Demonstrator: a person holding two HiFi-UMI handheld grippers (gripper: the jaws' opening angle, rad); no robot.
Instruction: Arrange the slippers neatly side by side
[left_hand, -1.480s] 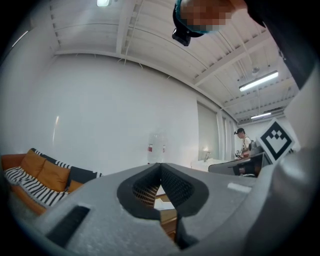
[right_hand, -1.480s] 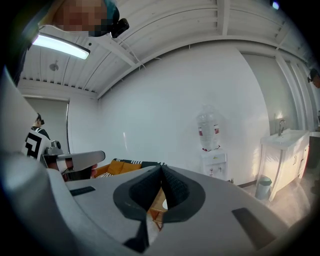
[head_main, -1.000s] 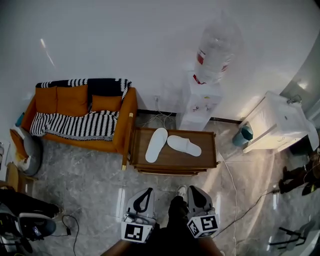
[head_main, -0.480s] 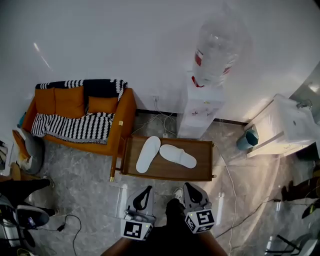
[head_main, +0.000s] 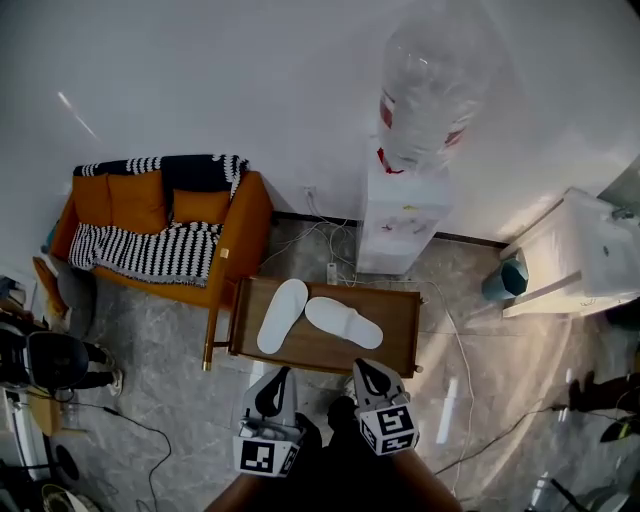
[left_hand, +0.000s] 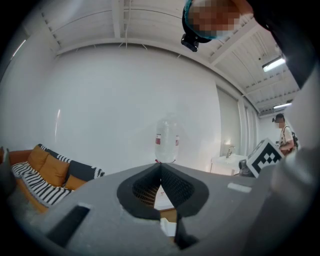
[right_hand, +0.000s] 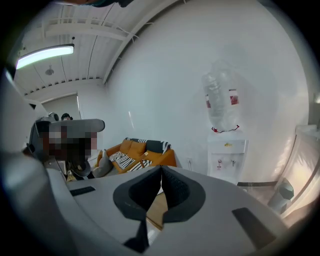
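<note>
Two white slippers lie on a low wooden table (head_main: 398, 318) in the head view. The left slipper (head_main: 282, 315) points up and slightly right; the right slipper (head_main: 343, 322) lies slanted, its toe near the left one's toe, so they form a V. My left gripper (head_main: 274, 381) and right gripper (head_main: 365, 371) hang side by side just below the table's near edge, both shut and empty. In the left gripper view the jaws (left_hand: 161, 181) meet with a sliver of white slipper behind them. The right gripper view shows its jaws (right_hand: 160, 180) closed, the table's wood showing through the gap.
An orange sofa (head_main: 150, 225) with striped cushions stands left of the table. A white water dispenser (head_main: 400, 215) with a big bottle stands behind the table by the wall. Cables (head_main: 340, 270) lie on the marble floor. A white cabinet (head_main: 585, 260) and a teal bin (head_main: 502, 278) are at right.
The view has moved forward: the table and slippers have slid down and left toward my grippers. Both grippers stay shut and have risen slightly in the picture.
</note>
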